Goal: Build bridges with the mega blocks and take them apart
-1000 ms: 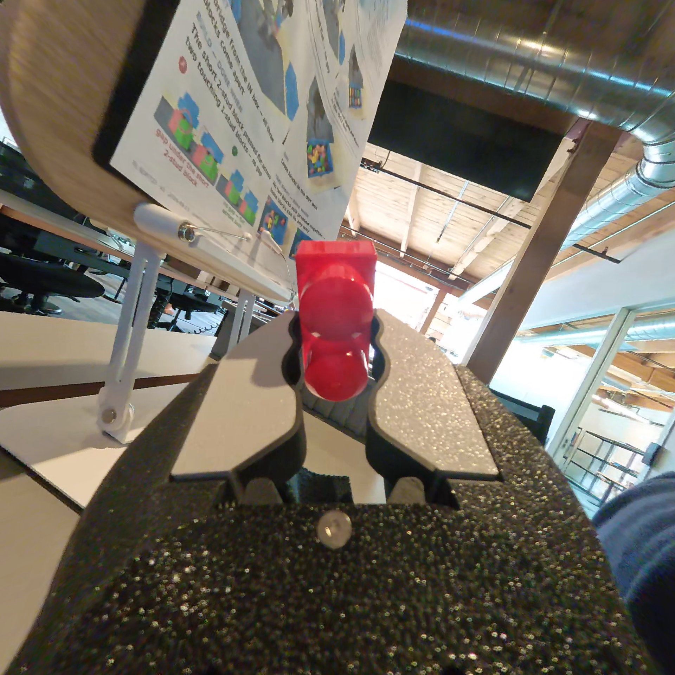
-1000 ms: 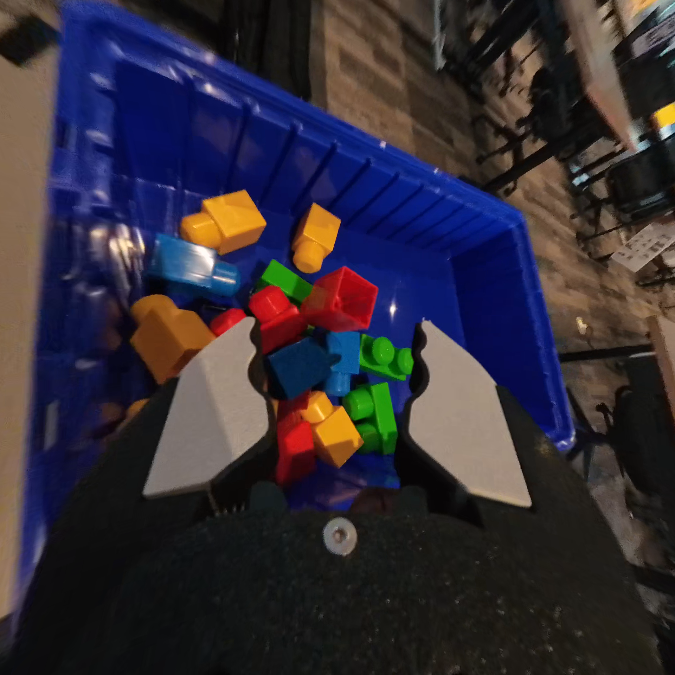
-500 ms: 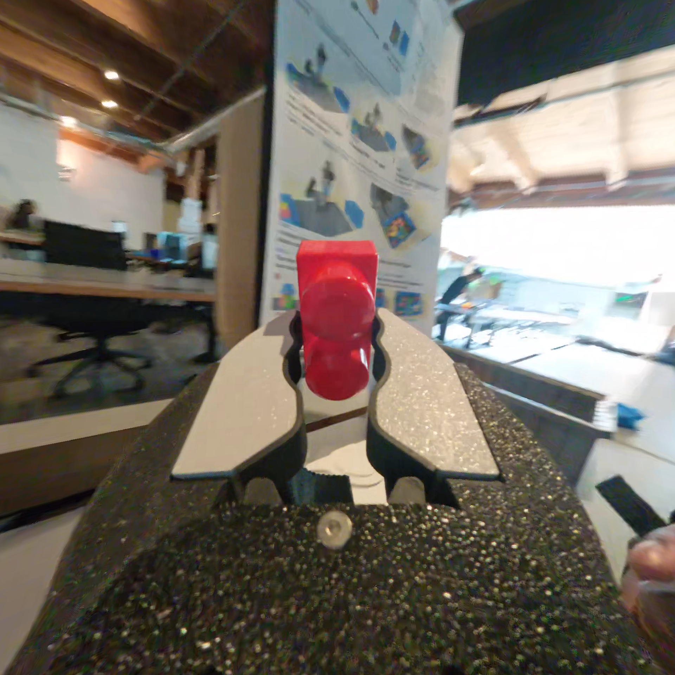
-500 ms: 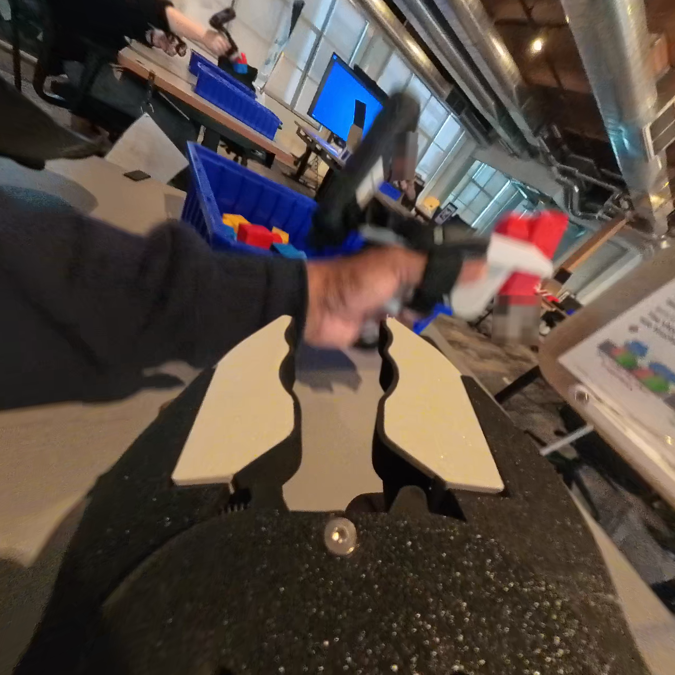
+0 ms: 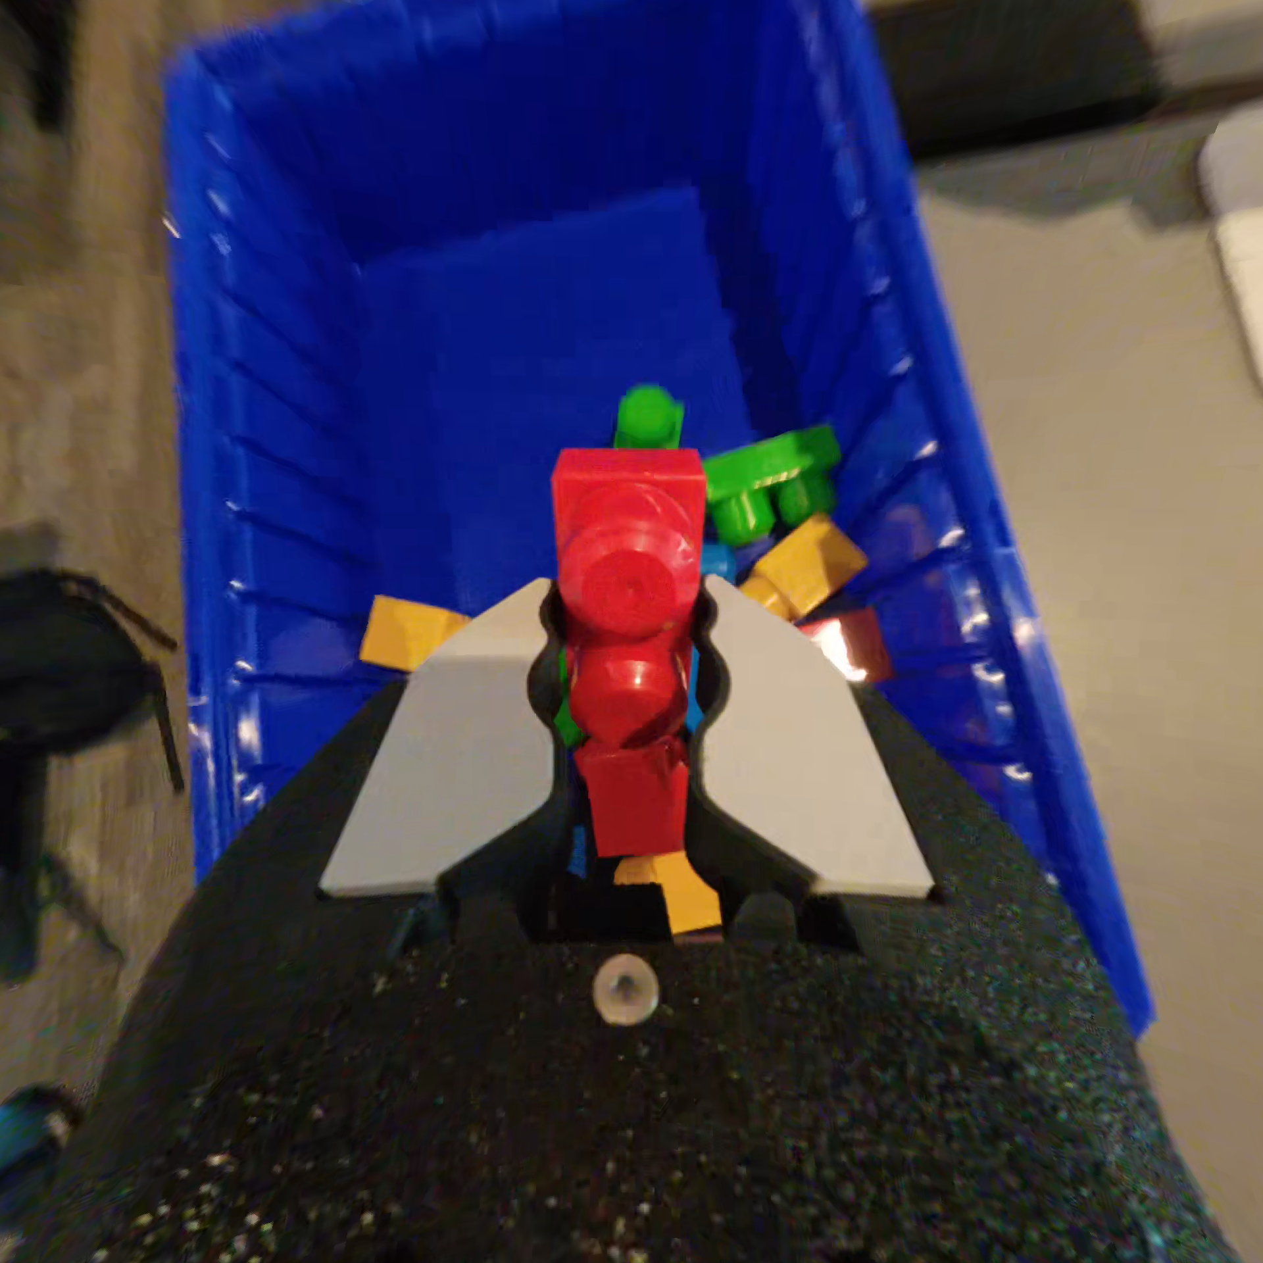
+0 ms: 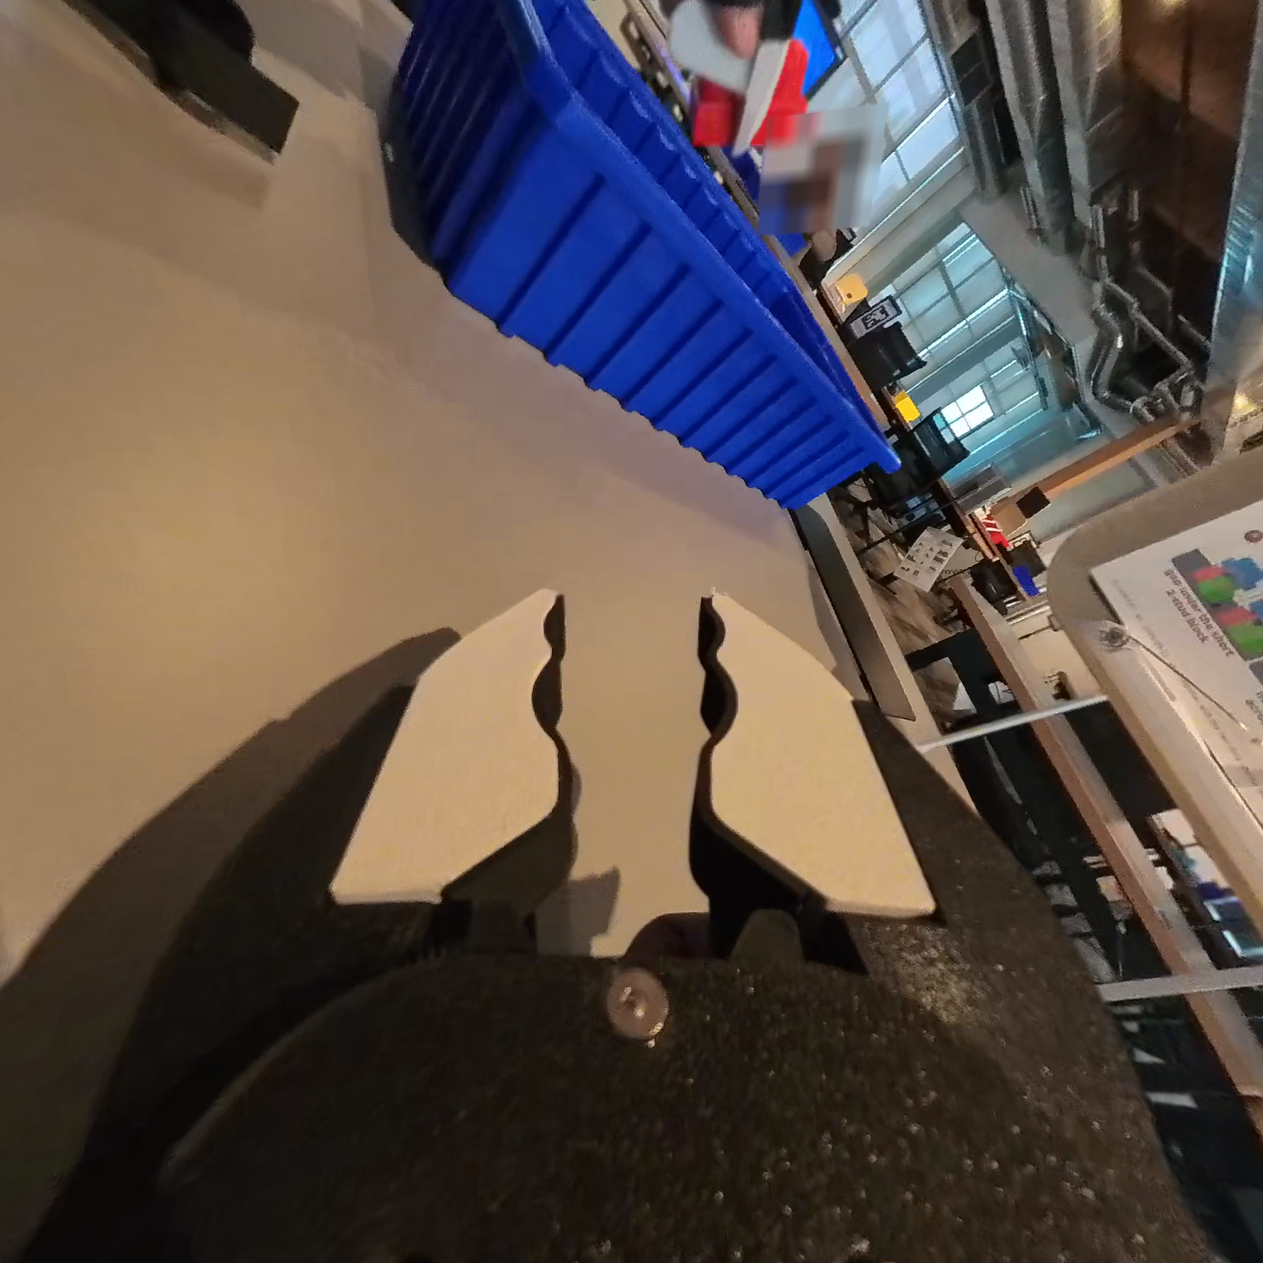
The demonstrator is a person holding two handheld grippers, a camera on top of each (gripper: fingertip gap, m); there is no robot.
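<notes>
My left gripper (image 5: 629,601) is shut on a red block (image 5: 629,547), studs facing the camera, held above the inside of the blue bin (image 5: 287,383). Loose green blocks (image 5: 769,478), yellow blocks (image 5: 806,564) and a red block (image 5: 847,642) lie on the near part of the bin's floor. My right gripper (image 6: 632,601) is open and empty, close over the beige table (image 6: 239,478). In the right wrist view the blue bin (image 6: 615,273) stands farther off, with the left gripper (image 6: 738,61) and its red block (image 6: 711,119) above it.
An instruction sheet on a wooden board (image 6: 1162,615) stands at the right of the right wrist view. The table edge (image 6: 854,615) runs just right of my right gripper. A dark chair (image 5: 61,670) stands on the floor left of the bin. Left tips to right tips: about 35 cm.
My left gripper has swung from pointing up at the room down over the blue bin, still holding the red block. My right gripper has left the bin and dropped low over the table, jaws narrower.
</notes>
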